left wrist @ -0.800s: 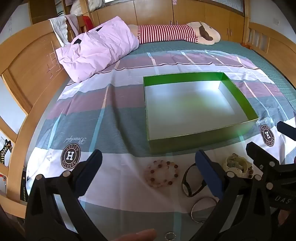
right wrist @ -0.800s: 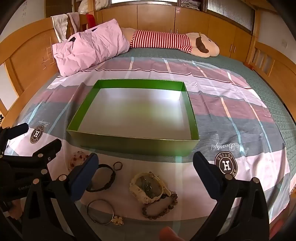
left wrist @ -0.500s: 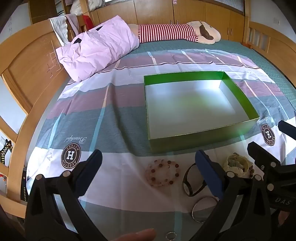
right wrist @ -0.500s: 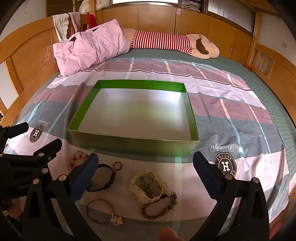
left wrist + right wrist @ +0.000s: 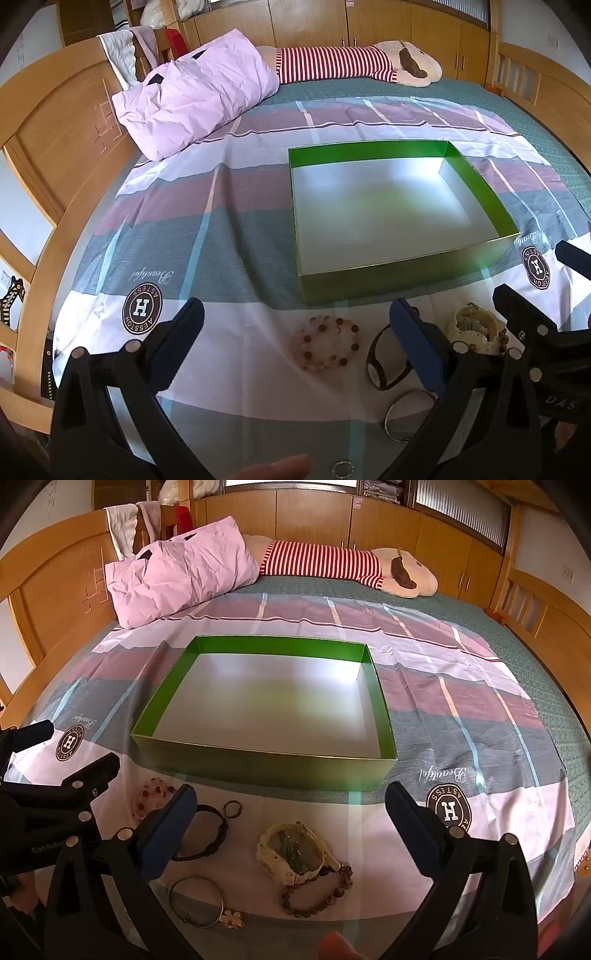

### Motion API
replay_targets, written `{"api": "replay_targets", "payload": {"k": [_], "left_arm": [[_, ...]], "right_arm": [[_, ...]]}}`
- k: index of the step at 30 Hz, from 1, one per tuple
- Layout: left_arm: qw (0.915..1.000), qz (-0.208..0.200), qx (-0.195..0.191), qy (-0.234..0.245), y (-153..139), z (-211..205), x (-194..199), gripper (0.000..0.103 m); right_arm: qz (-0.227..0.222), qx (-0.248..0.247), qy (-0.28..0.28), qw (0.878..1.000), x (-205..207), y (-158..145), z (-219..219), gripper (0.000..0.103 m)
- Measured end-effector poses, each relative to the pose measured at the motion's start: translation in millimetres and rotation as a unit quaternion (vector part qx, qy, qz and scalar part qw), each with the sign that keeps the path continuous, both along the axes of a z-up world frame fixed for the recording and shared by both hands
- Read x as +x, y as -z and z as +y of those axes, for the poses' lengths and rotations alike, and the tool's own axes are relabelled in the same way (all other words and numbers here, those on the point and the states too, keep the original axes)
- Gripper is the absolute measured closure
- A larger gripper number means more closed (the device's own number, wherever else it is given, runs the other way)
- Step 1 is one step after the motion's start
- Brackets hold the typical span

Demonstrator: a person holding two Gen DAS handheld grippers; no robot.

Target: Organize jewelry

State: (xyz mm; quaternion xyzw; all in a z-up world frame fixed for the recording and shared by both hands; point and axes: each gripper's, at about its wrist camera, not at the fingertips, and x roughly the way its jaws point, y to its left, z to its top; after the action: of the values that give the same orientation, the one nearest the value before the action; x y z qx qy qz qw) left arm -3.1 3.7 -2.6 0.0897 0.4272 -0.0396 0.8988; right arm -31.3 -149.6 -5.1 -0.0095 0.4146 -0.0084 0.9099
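The empty green box [image 5: 406, 282] [image 5: 258, 766] lies on the bed. In front of it on the sheet lie a pink bead bracelet [image 5: 301, 350] [image 5: 142, 801], a black band [image 5: 373, 373] [image 5: 216, 840], a cream watch [image 5: 476, 328] [image 5: 295, 853], a silver bangle [image 5: 388, 424] [image 5: 195, 878], a brown bead bracelet [image 5: 295, 911] and a small ring [image 5: 224, 808]. My left gripper [image 5: 295, 314] hovers open above the pink bracelet. Over the cream watch my right gripper [image 5: 291, 794] is open too. Neither holds anything.
A pink pillow [image 5: 195, 96] and a striped plush toy [image 5: 332, 66] lie at the far end of the bed. Wooden bed rails run along the left [image 5: 55, 155] and right [image 5: 535, 605]. A fingertip [image 5: 273, 469] shows at the bottom edge.
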Motion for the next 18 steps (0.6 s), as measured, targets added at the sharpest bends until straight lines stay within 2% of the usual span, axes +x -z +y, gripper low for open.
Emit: {"api": "replay_targets", "payload": {"k": [14, 18], "left_arm": [[1.0000, 0.001, 0.000, 0.000, -0.2, -0.8, 0.8, 0.002], [1.0000, 0.002, 0.001, 0.000, 8.4, 4.6, -0.3, 0.002]], "right_arm": [[0.002, -0.003, 0.000, 1.000, 4.8, 1.9, -8.2, 0.001], [0.001, -0.003, -0.001, 1.000, 1.0, 3.0, -3.2, 0.001]]}}
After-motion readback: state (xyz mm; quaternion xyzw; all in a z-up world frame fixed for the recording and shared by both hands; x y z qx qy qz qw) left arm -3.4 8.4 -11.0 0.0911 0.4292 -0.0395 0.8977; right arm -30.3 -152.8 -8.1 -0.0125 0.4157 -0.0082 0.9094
